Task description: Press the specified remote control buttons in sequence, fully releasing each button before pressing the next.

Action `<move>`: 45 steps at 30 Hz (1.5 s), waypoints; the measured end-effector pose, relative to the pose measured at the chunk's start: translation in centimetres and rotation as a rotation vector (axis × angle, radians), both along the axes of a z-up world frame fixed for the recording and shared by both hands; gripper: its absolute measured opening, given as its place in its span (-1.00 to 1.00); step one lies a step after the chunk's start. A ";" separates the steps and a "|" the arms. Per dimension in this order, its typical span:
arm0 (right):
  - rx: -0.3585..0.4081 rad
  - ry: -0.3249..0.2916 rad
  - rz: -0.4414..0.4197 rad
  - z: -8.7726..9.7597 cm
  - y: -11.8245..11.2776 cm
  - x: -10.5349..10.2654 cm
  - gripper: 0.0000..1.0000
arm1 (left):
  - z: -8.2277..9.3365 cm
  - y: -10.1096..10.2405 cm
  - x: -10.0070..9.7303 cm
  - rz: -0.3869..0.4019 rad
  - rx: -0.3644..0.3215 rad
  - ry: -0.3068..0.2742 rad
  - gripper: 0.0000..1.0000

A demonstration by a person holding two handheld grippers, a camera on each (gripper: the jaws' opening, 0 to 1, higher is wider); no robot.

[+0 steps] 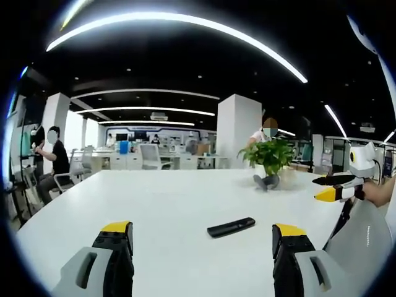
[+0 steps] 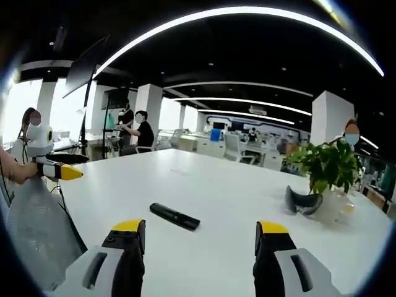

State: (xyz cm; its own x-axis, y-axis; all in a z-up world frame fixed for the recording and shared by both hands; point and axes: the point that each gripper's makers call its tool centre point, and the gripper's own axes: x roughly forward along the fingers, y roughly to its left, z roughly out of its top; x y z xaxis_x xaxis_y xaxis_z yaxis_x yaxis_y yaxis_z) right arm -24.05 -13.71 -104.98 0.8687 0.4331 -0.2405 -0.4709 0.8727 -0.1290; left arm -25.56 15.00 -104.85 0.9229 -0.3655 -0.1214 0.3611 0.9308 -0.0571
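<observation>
The slim black plastic remote control lies flat on the broad white desk, on the near side of the leafy green potted plant and well apart from it, with nothing touching it. In the left gripper view the left gripper hangs above the desk short of the remote, its yellow-tipped black fingers spread wide with nothing between them; the remote sits just ahead, between the finger lines and nearer the right one. In the right gripper view the right gripper is likewise spread and empty, and the remote lies just ahead of its left finger, angled across the view. A dark rounded object rests at the foot of the plant. People sit at desks well behind the plant side of the room. No button looks pressed yet, so the step in hand seems to be the approach. To do it well I'd bring one fingertip straight down over the chosen button, steady the remote with the other gripper if it skids on the smooth top, press briefly, lift fully clear, and keep the remote in sight. The button markings are too small to read from here.
</observation>
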 end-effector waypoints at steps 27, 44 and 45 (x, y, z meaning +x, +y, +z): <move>-0.013 0.004 -0.003 -0.2 -0.1 0.2 0.42 | -0.1 -0.1 0.2 -0.003 0.003 0.002 0.94; -0.016 0.006 0.000 -0.2 0.0 0.0 0.41 | -0.1 0.0 -0.1 -0.003 0.005 0.002 0.94; -0.016 0.006 -0.001 -0.2 0.0 0.0 0.41 | -0.2 -0.1 -0.1 -0.006 0.010 0.003 0.94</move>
